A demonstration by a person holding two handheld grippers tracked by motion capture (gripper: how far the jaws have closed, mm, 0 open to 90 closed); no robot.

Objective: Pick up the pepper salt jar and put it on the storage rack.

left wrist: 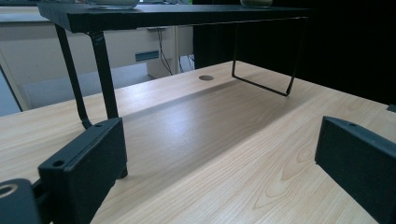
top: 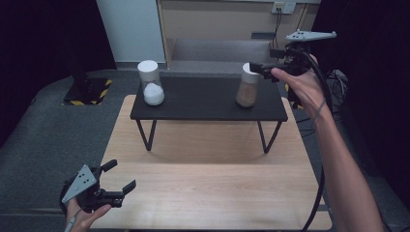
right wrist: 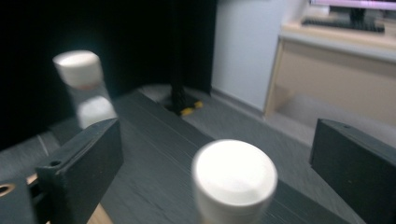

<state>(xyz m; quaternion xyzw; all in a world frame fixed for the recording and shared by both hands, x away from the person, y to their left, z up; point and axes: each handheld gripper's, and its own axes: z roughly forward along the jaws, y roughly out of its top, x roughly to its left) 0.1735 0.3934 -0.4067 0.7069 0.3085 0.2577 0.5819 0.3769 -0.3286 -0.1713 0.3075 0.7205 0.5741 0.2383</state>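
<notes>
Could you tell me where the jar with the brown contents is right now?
In the high view, the brown-filled jar stands at the right end of the black shelf, just below the right gripper.

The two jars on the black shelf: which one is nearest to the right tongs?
The jar with brown contents, at the shelf's right end. The right tongs hang open by its white lid; the jar with white contents stands at the left end.

This looks like a lab or office test room. A light wooden table (top: 212, 193) stands on grey carpet (top: 43, 130) between black curtains (top: 43, 34), with a yellow-and-black striped stand base (top: 89, 92), a wall socket (top: 283, 7), and a desk with a keyboard (right wrist: 343, 23).
</notes>
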